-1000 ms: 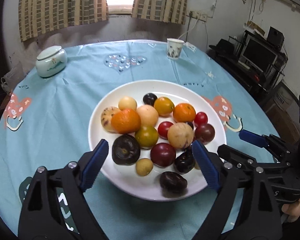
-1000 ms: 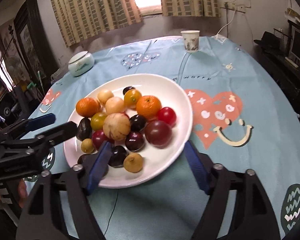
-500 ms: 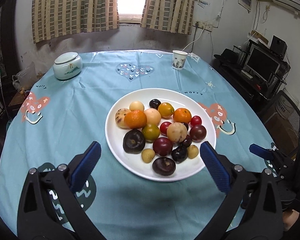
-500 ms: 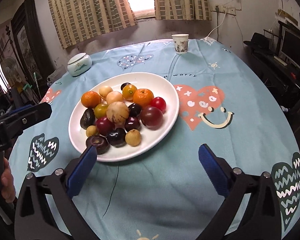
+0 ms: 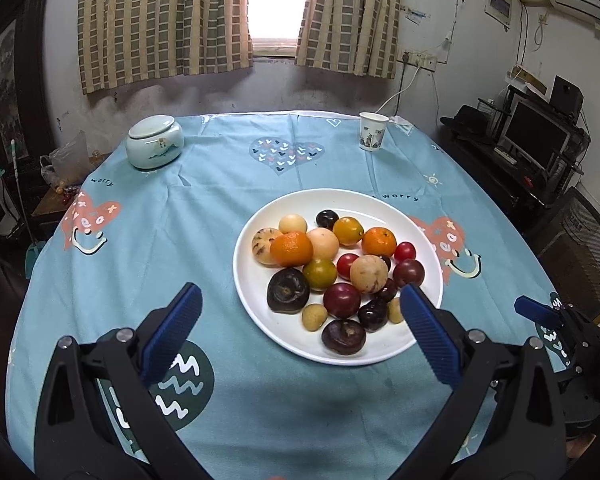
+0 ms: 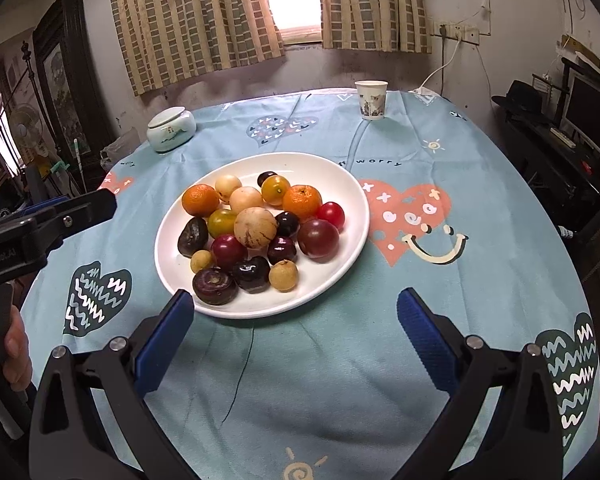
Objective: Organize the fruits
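Observation:
A white plate (image 5: 422, 232) holds several fruits: oranges (image 5: 291, 248), tomatoes, dark plums (image 5: 288, 291) and small yellow ones. It also shows in the right wrist view (image 6: 340, 264). My left gripper (image 5: 300, 312) is open and empty, held back from the plate's near left rim. My right gripper (image 6: 294, 316) is open and empty, just in front of the plate's near edge. The left gripper's finger also shows at the left of the right wrist view (image 6: 80, 210).
A lidded ceramic jar (image 5: 155, 142) stands at the far left of the blue tablecloth (image 5: 180, 240). A paper cup (image 5: 373, 131) stands at the far right. A desk with a monitor (image 5: 536, 140) lies beyond the table's right edge.
Both grippers have pulled back and up from the plate. The plate looks smaller and farther. Both stay open and empty.

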`<action>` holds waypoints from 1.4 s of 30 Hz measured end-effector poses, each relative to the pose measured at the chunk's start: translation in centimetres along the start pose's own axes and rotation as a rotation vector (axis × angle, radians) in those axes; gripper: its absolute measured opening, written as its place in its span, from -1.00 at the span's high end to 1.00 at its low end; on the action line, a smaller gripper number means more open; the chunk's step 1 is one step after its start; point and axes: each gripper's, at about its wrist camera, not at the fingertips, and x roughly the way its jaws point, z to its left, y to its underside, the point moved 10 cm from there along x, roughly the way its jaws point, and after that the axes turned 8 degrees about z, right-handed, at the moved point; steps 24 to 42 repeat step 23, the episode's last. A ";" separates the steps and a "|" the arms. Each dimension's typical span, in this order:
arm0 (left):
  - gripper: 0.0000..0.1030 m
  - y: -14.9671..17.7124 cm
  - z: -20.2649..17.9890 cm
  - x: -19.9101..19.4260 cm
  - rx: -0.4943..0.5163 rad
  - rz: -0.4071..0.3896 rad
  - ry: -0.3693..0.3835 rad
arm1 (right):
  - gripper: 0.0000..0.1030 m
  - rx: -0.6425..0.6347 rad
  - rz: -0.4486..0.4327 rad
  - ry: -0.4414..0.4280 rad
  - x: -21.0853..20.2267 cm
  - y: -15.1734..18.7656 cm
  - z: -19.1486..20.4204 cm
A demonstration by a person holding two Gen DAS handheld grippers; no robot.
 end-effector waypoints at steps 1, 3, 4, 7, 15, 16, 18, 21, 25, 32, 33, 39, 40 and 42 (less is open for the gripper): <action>-0.96 0.0 -0.1 0.0 0.002 -0.001 0.000 | -0.97 -0.004 0.000 -0.002 -0.1 0.1 0.2; -0.96 0.0 -0.2 0.0 0.009 -0.003 -0.003 | -0.97 -0.010 0.000 -0.003 -0.1 0.1 0.3; -0.96 0.0 -0.3 0.0 0.013 -0.003 -0.007 | -0.97 -0.012 0.001 -0.002 -0.1 0.1 0.4; -0.96 0.0 -0.4 0.2 0.022 -0.001 -0.015 | -0.97 -0.012 0.005 -0.008 0.1 0.2 0.5; -0.96 0.5 -1.1 0.4 0.057 -0.016 -0.049 | -0.97 -0.017 0.014 -0.017 0.4 0.3 0.8; -0.96 0.5 -1.2 0.4 0.060 -0.017 -0.050 | -0.97 -0.017 0.014 -0.017 0.4 0.3 0.8; -0.96 0.6 -1.2 0.5 0.057 -0.003 -0.048 | -0.97 -0.016 0.014 -0.017 0.4 0.3 0.8; -0.96 0.8 -1.0 0.6 0.041 0.010 -0.038 | -0.97 -0.016 0.014 -0.016 0.4 0.3 0.8; -0.96 1.0 -0.9 0.6 0.038 0.014 -0.043 | -0.97 -0.015 0.017 -0.015 0.4 0.4 0.8; -0.96 1.0 -0.9 0.6 0.038 0.014 -0.043 | -0.97 -0.015 0.017 -0.015 0.4 0.4 0.8; -0.96 1.0 -0.9 0.6 0.038 0.014 -0.043 | -0.97 -0.015 0.017 -0.015 0.4 0.4 0.8; -0.96 1.0 -0.9 0.6 0.038 0.014 -0.043 | -0.97 -0.015 0.017 -0.015 0.4 0.4 0.8; -0.96 1.0 -0.9 0.6 0.038 0.014 -0.043 | -0.97 -0.015 0.017 -0.015 0.4 0.4 0.8; -0.96 1.0 -0.9 0.6 0.038 0.014 -0.043 | -0.97 -0.015 0.017 -0.015 0.4 0.4 0.8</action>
